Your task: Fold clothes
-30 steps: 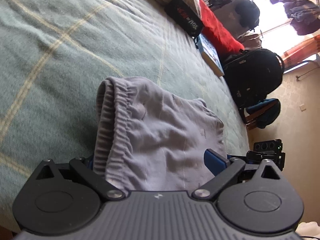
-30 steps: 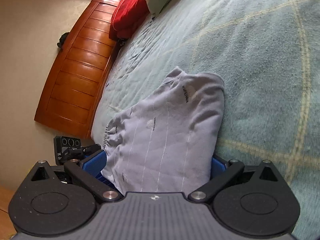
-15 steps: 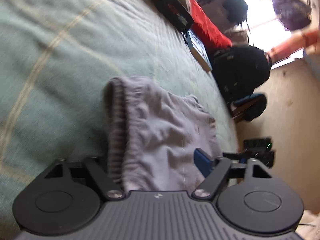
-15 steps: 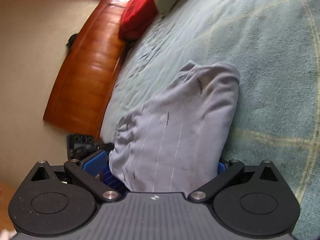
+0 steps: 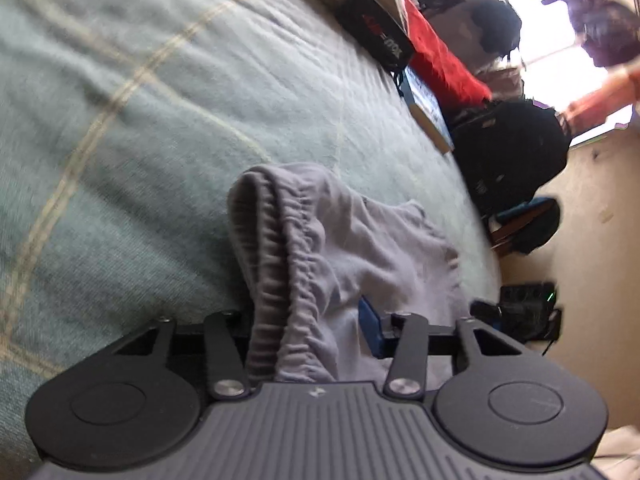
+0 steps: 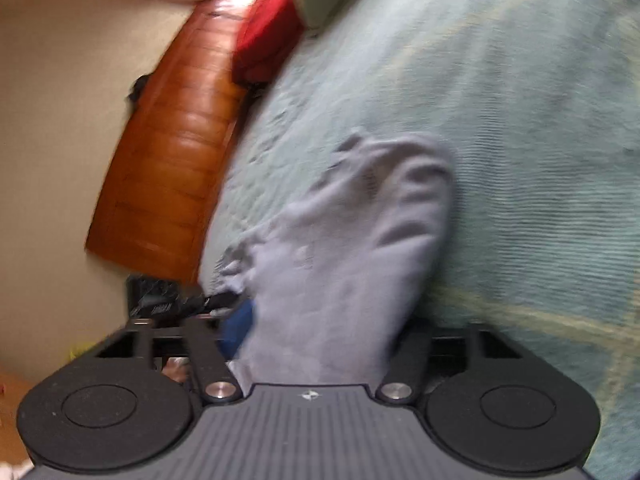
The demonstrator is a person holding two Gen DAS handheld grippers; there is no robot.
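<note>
Green bed with pale checked lines, spread wide under everything. On the bed, near its edge, a crumpled grey garment, elastic waistband bunched at one end. Beyond the garment: wooden headboard, red pillow, black backpack, black case, book. Left tool closing, waistband between its jaws; right tool closing, garment's other end between its jaws. Firm pinch: cannot tell for either.
</note>
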